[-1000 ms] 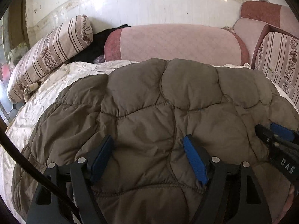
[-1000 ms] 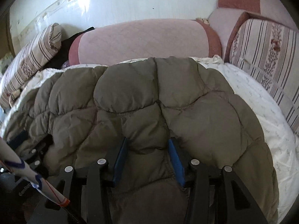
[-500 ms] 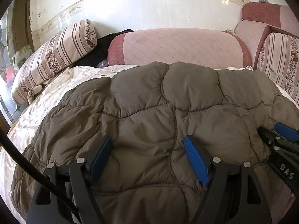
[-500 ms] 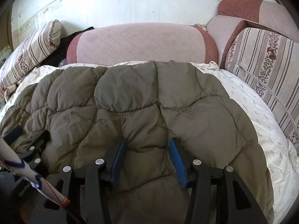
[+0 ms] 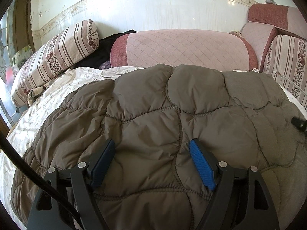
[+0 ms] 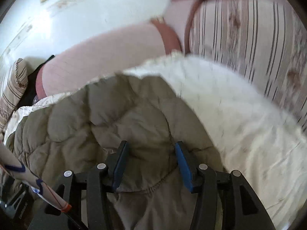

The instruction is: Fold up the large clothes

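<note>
Olive quilted puffer coat [image 5: 172, 126] spread across frame centre on bed [image 5: 38, 115], left tool [image 5: 153, 157] released over it, right tool [image 6: 151, 159] released, just widening, fabric between.

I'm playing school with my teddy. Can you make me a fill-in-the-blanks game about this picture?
1. The puffy jacket is the colour ____.
2. The jacket lies on a ____ sheet.
3. The pads on the left gripper are the colour ____.
4. The pillow by the wall has a pattern of flowers and ____.

Missing words: brown; white; blue; stripes
</note>
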`<state>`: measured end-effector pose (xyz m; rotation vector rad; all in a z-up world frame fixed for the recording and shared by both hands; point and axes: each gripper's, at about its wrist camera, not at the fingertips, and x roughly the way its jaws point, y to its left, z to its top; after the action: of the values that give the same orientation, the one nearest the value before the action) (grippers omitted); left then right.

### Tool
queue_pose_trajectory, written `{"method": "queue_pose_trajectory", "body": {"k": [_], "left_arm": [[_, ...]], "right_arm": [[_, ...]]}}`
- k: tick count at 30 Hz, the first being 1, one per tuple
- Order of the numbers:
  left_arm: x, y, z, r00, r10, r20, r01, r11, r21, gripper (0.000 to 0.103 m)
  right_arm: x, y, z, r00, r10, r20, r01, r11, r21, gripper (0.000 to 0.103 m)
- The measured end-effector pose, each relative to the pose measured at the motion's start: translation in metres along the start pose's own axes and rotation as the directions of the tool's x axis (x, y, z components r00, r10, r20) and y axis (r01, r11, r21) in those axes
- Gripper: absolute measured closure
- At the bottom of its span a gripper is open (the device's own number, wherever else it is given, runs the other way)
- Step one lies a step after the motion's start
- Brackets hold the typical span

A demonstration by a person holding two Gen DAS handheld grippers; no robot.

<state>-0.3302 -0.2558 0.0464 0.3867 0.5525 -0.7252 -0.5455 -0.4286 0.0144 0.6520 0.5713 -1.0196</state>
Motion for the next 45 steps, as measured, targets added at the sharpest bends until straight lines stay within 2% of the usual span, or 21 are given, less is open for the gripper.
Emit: {"method": "queue_pose_trajectory", "body": {"k": [6,11,15,19,22,26,30,34,38,41,45], "left_arm": [[0.001,0.0,0.0,1.0,0.0,0.001,0.0,1.0,0.003,0.023],[0.001,0.0,0.0,1.0,0.0,-0.001,0.0,1.0,0.001,0.023],[0.001,0.001,0.0,1.0,-0.001,-0.003,0.001,1.0,-0.003,0.023],[0.0,0.0,-0.001,1.0,0.003,-0.001,-0.003,1.0,-0.008,0.022],[-0.005,0.002,-0.001,1.0,0.0,0.005,0.0,1.0,-0.022,0.022],[-0.025,0.016,-0.004,0.999,-0.038,0.007,0.039,0.996,-0.078,0.022],[-0.058,0.047,-0.007,1.0,-0.01,0.022,0.012,0.993,-0.118,0.022],[-0.092,0.092,-0.031,0.999,0.04,-0.008,-0.04,0.98,-0.193,0.021],[-0.099,0.118,-0.061,0.994,0.071,-0.079,-0.089,0.964,-0.25,0.021],[-0.096,0.121,-0.07,0.991,0.091,-0.101,-0.113,0.966,-0.233,0.021],[-0.085,0.108,-0.077,0.983,0.147,-0.106,-0.164,0.972,-0.17,0.016]], "right_arm": [[0.004,0.014,-0.005,0.998,-0.064,0.014,0.065,0.994,-0.086,0.044],[0.001,0.011,-0.006,0.998,-0.063,0.027,0.065,0.994,-0.086,0.044],[-0.019,0.02,-0.008,0.996,-0.031,0.078,0.039,0.993,-0.107,0.044],[-0.041,0.038,-0.015,0.992,0.02,0.128,0.003,0.984,-0.179,0.043],[-0.049,0.049,-0.022,0.99,0.039,0.136,-0.008,0.975,-0.22,0.043],[-0.061,0.054,-0.029,0.989,0.04,0.141,-0.007,0.973,-0.229,0.043],[-0.084,0.041,-0.04,0.988,0.068,0.139,-0.041,0.981,-0.189,0.042],[-0.111,0.028,-0.07,0.986,0.087,0.142,-0.058,0.98,-0.192,0.041],[-0.122,0.032,-0.088,0.987,0.103,0.124,-0.075,0.974,-0.215,0.041],[-0.124,0.04,-0.101,0.988,0.109,0.107,-0.081,0.968,-0.239,0.038],[-0.107,0.05,-0.111,0.994,0.101,0.038,-0.087,0.959,-0.268,0.038]]}}
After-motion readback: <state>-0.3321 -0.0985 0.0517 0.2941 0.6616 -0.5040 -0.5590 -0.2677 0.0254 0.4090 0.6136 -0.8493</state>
